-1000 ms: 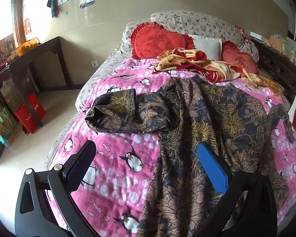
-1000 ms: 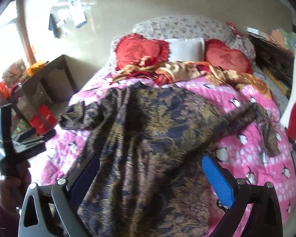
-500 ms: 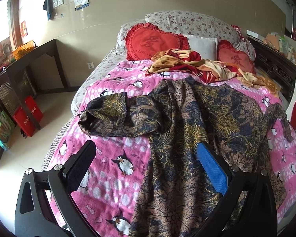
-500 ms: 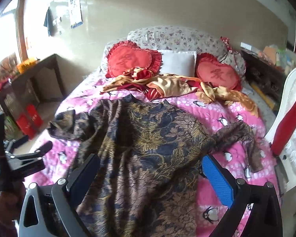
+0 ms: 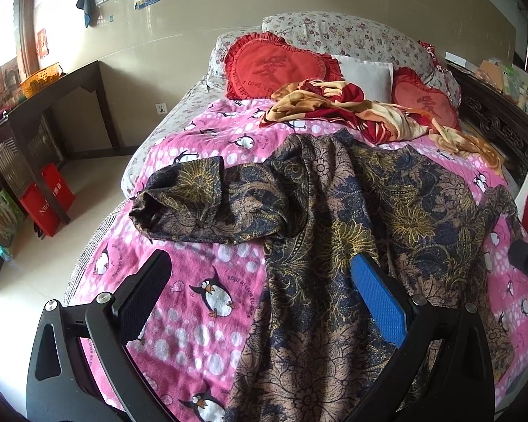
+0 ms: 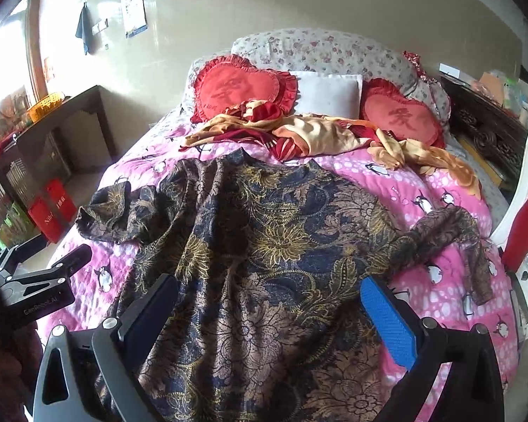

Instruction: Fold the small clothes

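On the bed: a fleecy pink blanket (image 5: 207, 270) printed with penguins and white dots; soft, slightly rumpled
Garment: a thin, drapey dark shirt (image 6: 271, 246) with gold and tan floral print lies spread across the blanket, collar toward the pillows; one sleeve bunched at the left, the other crumpled toward the right edge
Pillows: two red heart-shaped cushions (image 6: 243, 88) with frilled rims; a crumpled red-and-yellow cloth (image 5: 338, 105) lies in front of them
Left gripper (image 5: 260, 302): jaws wide, holding nothing; black textured pad and blue ribbed pad above the shirt's hem
Right gripper (image 6: 271, 320): jaws wide, empty; above the shirt's lower body
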Demonstrator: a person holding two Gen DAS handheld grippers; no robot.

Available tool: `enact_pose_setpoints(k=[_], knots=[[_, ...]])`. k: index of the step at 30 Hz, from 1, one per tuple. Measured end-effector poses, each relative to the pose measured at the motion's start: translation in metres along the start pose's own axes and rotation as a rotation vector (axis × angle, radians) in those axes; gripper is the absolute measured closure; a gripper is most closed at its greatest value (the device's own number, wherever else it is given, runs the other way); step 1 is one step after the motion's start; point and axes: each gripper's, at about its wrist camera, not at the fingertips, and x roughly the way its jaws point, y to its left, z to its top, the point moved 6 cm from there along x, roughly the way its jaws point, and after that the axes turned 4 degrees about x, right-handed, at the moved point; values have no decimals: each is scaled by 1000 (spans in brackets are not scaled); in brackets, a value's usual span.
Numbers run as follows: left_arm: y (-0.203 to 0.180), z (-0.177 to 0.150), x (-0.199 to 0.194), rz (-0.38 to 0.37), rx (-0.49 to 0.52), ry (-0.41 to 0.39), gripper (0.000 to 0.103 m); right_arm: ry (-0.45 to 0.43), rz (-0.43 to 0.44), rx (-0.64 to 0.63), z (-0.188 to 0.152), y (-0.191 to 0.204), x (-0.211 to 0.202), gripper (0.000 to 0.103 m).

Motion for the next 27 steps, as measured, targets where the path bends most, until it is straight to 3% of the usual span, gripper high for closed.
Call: enact_pose_setpoints(k=[27], knots=[[9,2,18,14,-22,17,0,48,2,21,2,15,38,0]])
